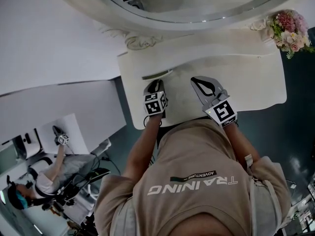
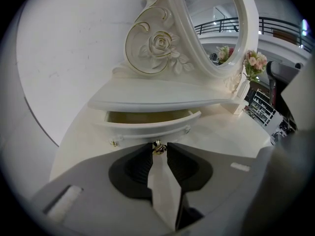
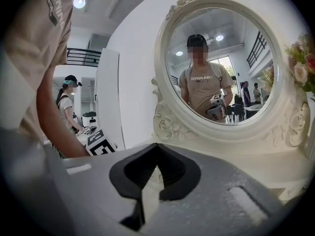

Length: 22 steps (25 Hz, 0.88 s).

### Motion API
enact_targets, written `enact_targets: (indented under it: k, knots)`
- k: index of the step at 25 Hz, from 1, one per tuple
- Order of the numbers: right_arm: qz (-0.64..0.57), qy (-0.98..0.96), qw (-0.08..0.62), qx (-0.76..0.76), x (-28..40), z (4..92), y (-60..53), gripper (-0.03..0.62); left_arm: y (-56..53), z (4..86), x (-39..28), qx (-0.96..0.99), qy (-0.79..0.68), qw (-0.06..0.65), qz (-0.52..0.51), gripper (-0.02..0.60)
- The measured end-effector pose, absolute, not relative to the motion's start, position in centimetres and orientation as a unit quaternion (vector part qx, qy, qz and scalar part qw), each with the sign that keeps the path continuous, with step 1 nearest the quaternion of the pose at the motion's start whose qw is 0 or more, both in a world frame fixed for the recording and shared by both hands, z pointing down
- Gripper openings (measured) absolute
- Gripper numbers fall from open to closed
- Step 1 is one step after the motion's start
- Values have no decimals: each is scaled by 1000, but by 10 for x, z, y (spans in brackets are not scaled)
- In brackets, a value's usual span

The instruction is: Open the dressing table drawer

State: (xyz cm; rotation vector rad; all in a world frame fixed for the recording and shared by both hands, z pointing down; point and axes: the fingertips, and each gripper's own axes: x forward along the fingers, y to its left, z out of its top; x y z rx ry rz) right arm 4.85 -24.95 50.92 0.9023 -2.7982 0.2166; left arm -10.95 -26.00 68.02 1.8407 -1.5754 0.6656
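The white dressing table [image 1: 251,82] has a small curved drawer [image 2: 147,126] under its upper shelf, pulled partway out so that its yellowish inside shows. From the head view the drawer [image 1: 157,74] appears as a thin slot just ahead of my left gripper [image 1: 156,84]. The left gripper [image 2: 157,149] has its jaw tips shut on the gold drawer knob [image 2: 157,146] at the middle of the drawer front. My right gripper [image 1: 194,79] hovers over the tabletop to the right, shut and holding nothing, facing the mirror with its tips [image 3: 155,147] together.
A large oval mirror [image 3: 221,63] with a carved rose frame [image 2: 157,45] stands behind the drawer. A vase of flowers [image 1: 290,31] sits at the table's far right corner. Two smaller gold studs [image 2: 114,142] flank the knob. Another person [image 1: 49,176] sits at lower left.
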Motion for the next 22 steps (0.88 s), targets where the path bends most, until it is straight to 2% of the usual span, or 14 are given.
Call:
enact_targets:
  k: [22]
  knots:
    - [80,-941,112,309,42,518,-238,3,-224,682,-101,703,-583,318,255,112]
